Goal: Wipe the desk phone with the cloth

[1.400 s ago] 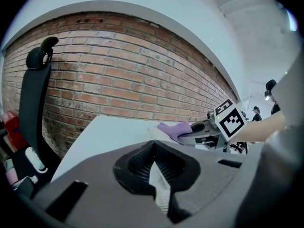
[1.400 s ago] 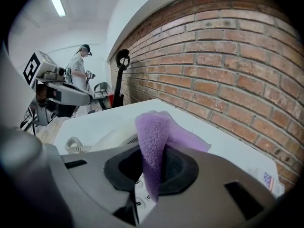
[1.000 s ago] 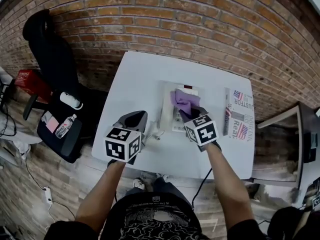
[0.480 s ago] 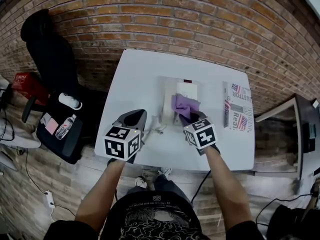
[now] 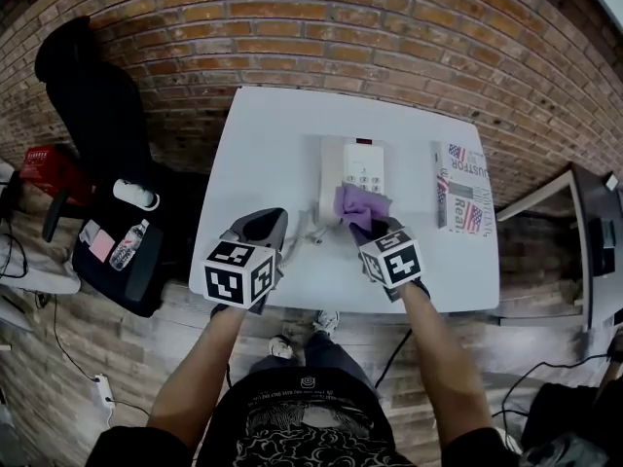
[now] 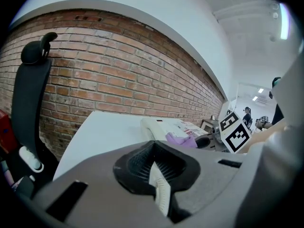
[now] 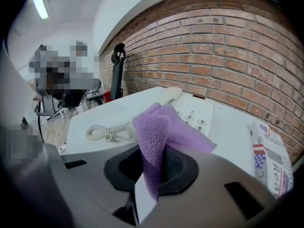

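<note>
Purple cloth (image 5: 358, 205) is clamped in the right hand-held gripper (image 5: 375, 230). The left hand-held gripper (image 5: 261, 232) is closed and empty, near the worktop's (image 5: 263, 144) near edge. The cloth lies on the desk phone (image 5: 362, 168) at mid-worktop. A newspaper (image 5: 459, 200) lies along the right edge.

From my remote seat I took this for an office: a white desk (image 5: 263, 154) stood against a bare brick wall (image 5: 321, 27), with a corded desk phone (image 5: 362, 168) with a keypad and a folded newspaper (image 5: 462, 202) lying on it. A black high-backed office chair (image 5: 88, 95) sat off the desk's left side on a wood-plank floor (image 5: 58, 358). The gripper views showed strip lights (image 6: 283, 20) on a white ceiling and people farther back in an open room.
</note>
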{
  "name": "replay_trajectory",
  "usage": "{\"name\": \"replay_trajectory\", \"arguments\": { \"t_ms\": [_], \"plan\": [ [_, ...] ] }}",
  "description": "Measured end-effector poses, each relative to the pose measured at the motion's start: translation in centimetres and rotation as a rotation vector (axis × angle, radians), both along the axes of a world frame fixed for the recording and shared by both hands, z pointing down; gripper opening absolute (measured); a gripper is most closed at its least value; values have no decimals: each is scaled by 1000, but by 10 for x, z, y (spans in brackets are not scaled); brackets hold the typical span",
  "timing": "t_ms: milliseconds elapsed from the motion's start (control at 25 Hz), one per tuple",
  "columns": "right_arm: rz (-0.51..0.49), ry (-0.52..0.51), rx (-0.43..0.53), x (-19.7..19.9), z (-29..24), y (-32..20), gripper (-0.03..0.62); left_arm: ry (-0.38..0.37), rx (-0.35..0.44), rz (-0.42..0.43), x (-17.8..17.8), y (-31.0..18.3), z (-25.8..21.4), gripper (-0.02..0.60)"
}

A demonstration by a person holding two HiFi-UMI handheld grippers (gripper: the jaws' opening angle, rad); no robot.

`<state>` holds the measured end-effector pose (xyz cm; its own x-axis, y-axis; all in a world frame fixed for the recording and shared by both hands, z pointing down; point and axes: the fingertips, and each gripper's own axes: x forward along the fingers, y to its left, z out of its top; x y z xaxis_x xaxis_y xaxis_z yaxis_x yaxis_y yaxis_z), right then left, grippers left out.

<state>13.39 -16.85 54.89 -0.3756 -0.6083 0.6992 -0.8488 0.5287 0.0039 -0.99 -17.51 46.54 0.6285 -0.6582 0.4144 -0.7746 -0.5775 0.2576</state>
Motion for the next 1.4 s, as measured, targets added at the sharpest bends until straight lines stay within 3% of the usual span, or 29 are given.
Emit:
{"name": "replay_trajectory", "arguments": {
  "t_ms": [400, 640, 1000, 1400],
  "plan": [
    [5, -7, -14, -2, 5, 21, 48, 7, 4, 8, 2, 6, -2, 6],
    [-17, 36, 31, 13, -25, 14, 48, 14, 23, 5, 6, -2, -10, 6],
    [-33, 41, 151, 33, -86, -28, 48, 5, 36, -14, 19, -18, -14, 6],
    [-114, 28, 245, 23, -126, -107, 48, 6, 24, -73, 21, -40, -13, 6]
  ]
}}
